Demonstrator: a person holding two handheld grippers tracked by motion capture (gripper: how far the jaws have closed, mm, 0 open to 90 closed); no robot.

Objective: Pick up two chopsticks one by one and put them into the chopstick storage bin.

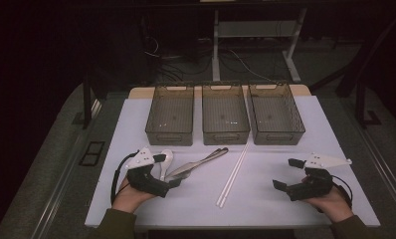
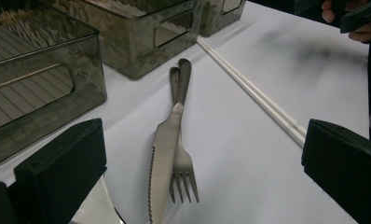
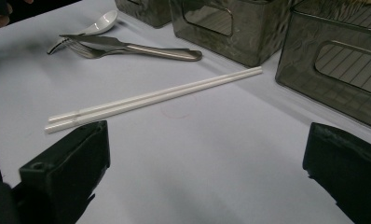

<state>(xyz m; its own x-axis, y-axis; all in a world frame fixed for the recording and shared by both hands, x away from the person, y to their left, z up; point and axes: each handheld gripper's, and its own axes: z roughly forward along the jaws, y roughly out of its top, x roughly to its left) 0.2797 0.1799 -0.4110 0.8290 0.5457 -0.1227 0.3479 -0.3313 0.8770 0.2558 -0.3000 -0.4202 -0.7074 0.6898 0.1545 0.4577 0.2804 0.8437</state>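
On the white table [image 1: 265, 199] lie a steel knife [image 2: 164, 154] and fork [image 2: 183, 170] side by side, a white spoon [image 1: 166, 160] to their left, and a pair of white chopsticks [image 1: 234, 172] in the middle. My left gripper [image 1: 167, 171] rests at the front left, open, its jaws either side of the cutlery's near ends and touching nothing. At the front right my right gripper [image 1: 288, 174] is open and empty, with the chopsticks [image 3: 151, 99] lying ahead of it. The knife [image 3: 127, 46], fork [image 3: 88, 51] and spoon [image 3: 97, 25] lie farther off in the right gripper view.
Three smoky translucent bins stand in a row at the back: left [image 1: 170, 115], middle [image 1: 225, 114], right [image 1: 276, 114]. All three look empty. A hand holds each gripper near the table's front edge. Desk legs and cables lie on the floor beyond.
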